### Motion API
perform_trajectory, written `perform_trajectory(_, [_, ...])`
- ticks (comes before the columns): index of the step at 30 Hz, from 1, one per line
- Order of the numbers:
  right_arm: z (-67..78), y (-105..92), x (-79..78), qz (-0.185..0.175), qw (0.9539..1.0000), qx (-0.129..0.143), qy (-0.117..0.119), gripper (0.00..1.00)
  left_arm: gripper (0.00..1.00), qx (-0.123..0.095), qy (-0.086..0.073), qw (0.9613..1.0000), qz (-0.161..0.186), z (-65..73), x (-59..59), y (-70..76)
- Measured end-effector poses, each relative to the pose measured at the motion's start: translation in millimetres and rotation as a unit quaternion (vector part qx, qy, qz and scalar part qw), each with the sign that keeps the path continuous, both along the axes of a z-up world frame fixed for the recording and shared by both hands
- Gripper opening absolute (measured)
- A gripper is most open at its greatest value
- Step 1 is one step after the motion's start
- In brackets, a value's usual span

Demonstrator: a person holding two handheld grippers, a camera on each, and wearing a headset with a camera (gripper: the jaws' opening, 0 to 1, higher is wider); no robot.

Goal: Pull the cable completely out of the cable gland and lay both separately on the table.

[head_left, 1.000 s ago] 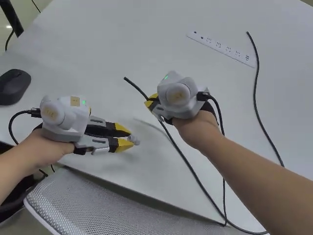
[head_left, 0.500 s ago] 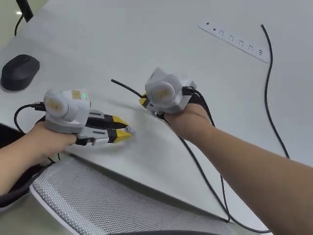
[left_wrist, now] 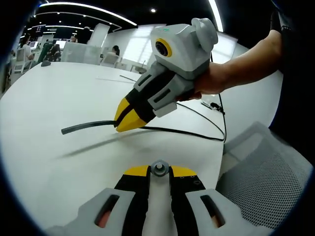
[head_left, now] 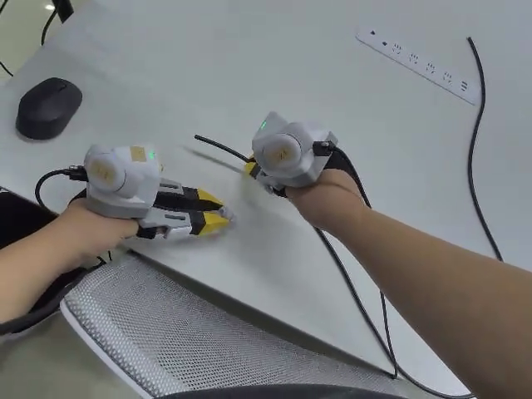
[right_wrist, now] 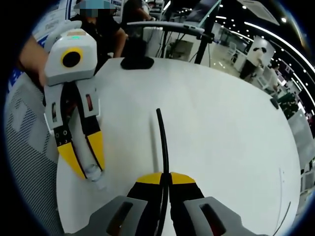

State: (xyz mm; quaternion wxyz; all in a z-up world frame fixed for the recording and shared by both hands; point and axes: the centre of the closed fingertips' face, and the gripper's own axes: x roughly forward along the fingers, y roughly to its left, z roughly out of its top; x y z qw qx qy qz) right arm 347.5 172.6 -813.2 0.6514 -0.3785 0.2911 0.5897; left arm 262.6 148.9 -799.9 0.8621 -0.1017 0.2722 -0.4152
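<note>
My right gripper (head_left: pixel 249 169) (right_wrist: pixel 166 178) is shut on a thin black cable (head_left: pixel 218 148) (right_wrist: pixel 161 140). The cable's free end juts out past the jaws, just above the white table (head_left: pixel 274 75). The rest of the cable trails back under the hand and off the near table edge. My left gripper (head_left: pixel 223 219) (left_wrist: pixel 159 173) is shut on a small grey cable gland (left_wrist: pixel 159 167) (right_wrist: pixel 93 173), held low near the table's front edge. The gland is off the cable, a short way to the near left of the right gripper (left_wrist: pixel 126 119).
A black mouse (head_left: pixel 48 106) lies at the far left. A white power strip (head_left: pixel 420 68) and another black cable (head_left: pixel 480 125) are at the far right. A grey mesh chair (head_left: pixel 166 332) stands below the table's near edge.
The camera has swung, moving the mouse and power strip up and to the right. Both grippers have drifted slightly towards the near left of the table. Their holds are unchanged.
</note>
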Motion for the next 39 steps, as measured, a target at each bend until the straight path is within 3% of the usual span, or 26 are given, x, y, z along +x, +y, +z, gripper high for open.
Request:
perform_trajectory(5, [0.0,0.8,-1.0,0.000,1.0000,0.001,0.005,0.00,0.15,-0.003,0.001,1.0000,0.005,-1.1,0.3,1.7])
perform_trajectory(27, [-11.9,1.0,0.1,-0.001,0.9997,-0.003,0.024,0.00,0.15,0.022,0.001,0.9997,0.007,-15.3,6.6,15.6])
perform_trajectory(39, [-10.0,3.8,2.9,-0.009,0.9997,0.006,0.022,0.10,0.15,0.031,0.005,0.9995,0.007,-18.0,7.2,19.1])
